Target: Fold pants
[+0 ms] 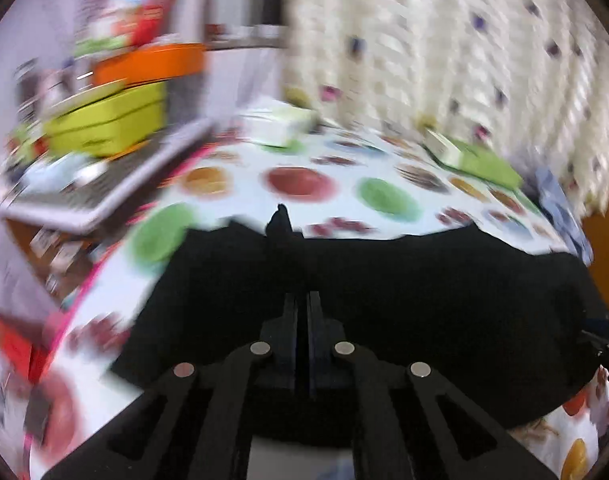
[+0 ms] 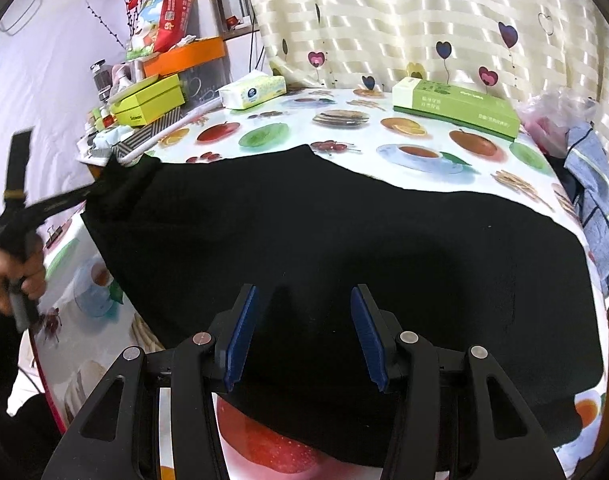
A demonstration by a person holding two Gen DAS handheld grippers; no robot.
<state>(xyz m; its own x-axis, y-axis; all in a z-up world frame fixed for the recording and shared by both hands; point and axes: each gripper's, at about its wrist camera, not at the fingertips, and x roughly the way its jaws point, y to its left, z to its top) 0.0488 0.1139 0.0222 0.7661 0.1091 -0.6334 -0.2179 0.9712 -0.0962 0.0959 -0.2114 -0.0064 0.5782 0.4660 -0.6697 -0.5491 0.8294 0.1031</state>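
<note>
On the desk (image 2: 424, 136) | left tongs (image 2: 98, 188) clamped on black pants (image 2: 324, 232) corner, ready to fold | right tongs (image 2: 304, 320) hover agape, empty

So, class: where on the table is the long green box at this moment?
In the right wrist view the long green box lies at the far right of the table, against the heart-print curtain, beyond the black pants.

A tissue pack (image 2: 252, 90) and a green box (image 2: 458, 106) lie on the fruit-print tablecloth (image 2: 416, 152) before a heart-patterned curtain (image 2: 424, 20).
</note>
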